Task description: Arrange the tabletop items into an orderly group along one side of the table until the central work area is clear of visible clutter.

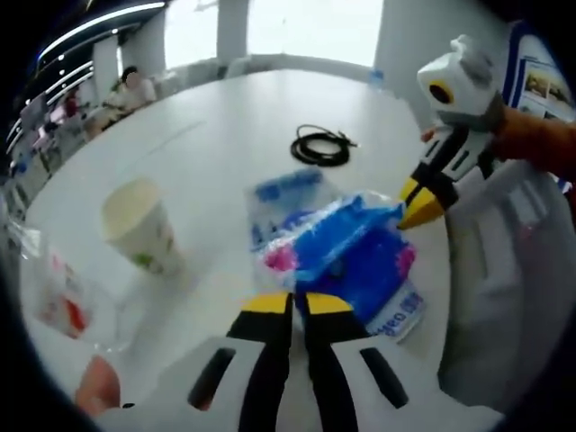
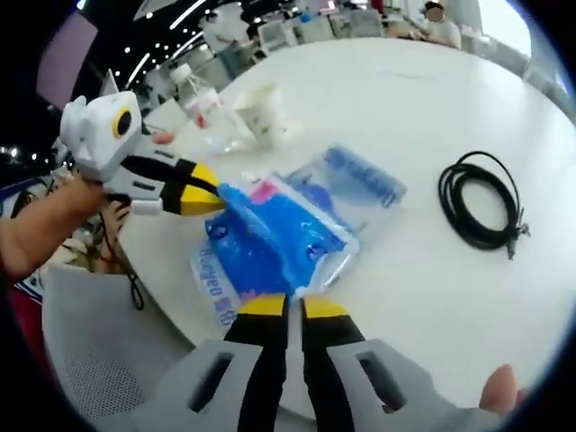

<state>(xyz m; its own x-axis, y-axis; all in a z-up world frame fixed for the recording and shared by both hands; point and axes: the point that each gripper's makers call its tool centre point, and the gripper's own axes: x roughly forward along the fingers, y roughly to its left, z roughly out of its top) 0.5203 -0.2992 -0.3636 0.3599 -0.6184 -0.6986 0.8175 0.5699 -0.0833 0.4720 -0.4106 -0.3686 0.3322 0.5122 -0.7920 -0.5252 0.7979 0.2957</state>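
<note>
A crinkled blue plastic packet [image 1: 346,252] [image 2: 270,238] lies near the white table's edge, on top of a flat packet with blue print [image 1: 400,315] [image 2: 209,279]. My left gripper [image 1: 299,304] [image 2: 209,200] is shut on one edge of the blue packet. The right gripper [image 1: 421,205] [image 2: 293,308] is shut on the opposite corner. A paler blue-printed packet [image 1: 288,193] [image 2: 355,175] lies just beyond them. A paper cup [image 1: 139,225] [image 2: 263,112] stands upright farther off, and a coiled black cable [image 1: 321,146] [image 2: 481,202] lies apart on the table.
A clear plastic bottle [image 2: 202,112] [image 1: 58,301] with a red label stands beside the cup near the table edge. The round white table [image 1: 216,117] [image 2: 423,99] stretches bare beyond the items. A grey chair [image 1: 504,270] [image 2: 99,360] sits close to the edge. People sit in the background.
</note>
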